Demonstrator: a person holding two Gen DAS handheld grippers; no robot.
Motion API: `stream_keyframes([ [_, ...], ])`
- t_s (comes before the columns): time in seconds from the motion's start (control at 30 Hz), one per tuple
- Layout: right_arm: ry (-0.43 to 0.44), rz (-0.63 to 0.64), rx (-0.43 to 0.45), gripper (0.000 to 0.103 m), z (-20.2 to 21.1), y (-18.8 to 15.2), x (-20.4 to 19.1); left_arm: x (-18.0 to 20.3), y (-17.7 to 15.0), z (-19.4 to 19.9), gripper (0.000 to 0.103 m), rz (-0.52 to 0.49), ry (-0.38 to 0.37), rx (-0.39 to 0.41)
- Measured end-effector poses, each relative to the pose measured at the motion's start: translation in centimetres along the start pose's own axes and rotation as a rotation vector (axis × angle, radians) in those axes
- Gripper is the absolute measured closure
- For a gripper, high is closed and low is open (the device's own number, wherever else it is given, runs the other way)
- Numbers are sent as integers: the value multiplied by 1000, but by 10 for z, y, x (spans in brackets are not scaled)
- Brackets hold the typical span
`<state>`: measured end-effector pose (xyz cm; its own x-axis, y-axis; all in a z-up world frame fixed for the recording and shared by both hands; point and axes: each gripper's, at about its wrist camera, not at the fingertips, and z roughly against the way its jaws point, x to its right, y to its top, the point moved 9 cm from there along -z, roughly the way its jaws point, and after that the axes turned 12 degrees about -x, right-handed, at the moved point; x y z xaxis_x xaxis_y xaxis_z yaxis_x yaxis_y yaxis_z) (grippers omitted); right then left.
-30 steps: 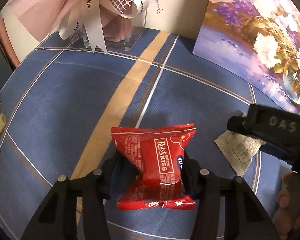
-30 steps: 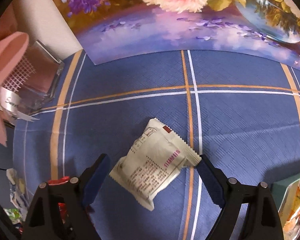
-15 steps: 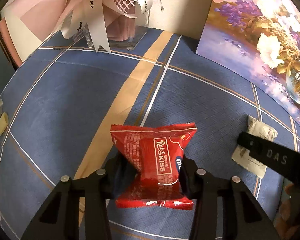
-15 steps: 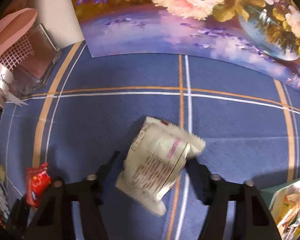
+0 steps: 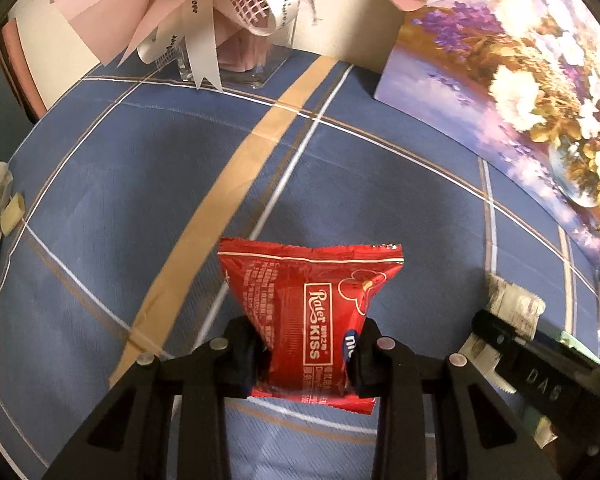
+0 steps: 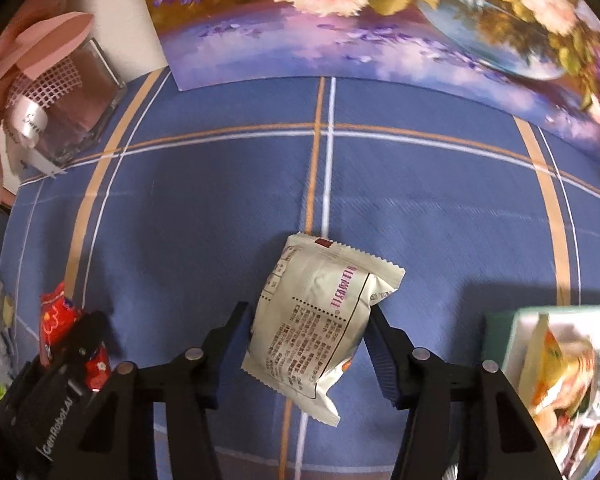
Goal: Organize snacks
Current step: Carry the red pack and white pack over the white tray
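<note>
My left gripper (image 5: 306,354) is shut on a red Rater Kiss snack packet (image 5: 308,312) and holds it above the blue plaid tablecloth (image 5: 140,184). My right gripper (image 6: 310,344) is shut on a white snack packet (image 6: 320,320) with printed text, lifted off the cloth. The white packet (image 5: 508,312) and the right gripper also show at the right of the left wrist view. The red packet (image 6: 56,316) and the left gripper show at the lower left of the right wrist view.
A green-rimmed box (image 6: 500,328) holding several snack packets stands at the lower right. A flower painting (image 6: 380,20) leans at the back. A glass vase with pink wrap and ribbons (image 5: 236,40) stands back left. Loose wrappers (image 5: 0,204) lie at the left edge.
My right gripper closed on the white packet and lifted it, shifting right toward the box. My left gripper kept its hold on the red packet and rose a little.
</note>
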<state>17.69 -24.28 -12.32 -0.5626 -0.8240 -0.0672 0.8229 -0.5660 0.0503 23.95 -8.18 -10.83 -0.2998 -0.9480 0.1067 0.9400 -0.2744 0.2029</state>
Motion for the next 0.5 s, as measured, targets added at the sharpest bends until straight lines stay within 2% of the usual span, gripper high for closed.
stream_keyframes([
  [0.23,2,7,54,45,38,-40,26,23,-28,30,68,-8,-34,11],
  [0.5,33,-21,178,45,91,-81,38,39,-62,70,68,7,-96,42],
])
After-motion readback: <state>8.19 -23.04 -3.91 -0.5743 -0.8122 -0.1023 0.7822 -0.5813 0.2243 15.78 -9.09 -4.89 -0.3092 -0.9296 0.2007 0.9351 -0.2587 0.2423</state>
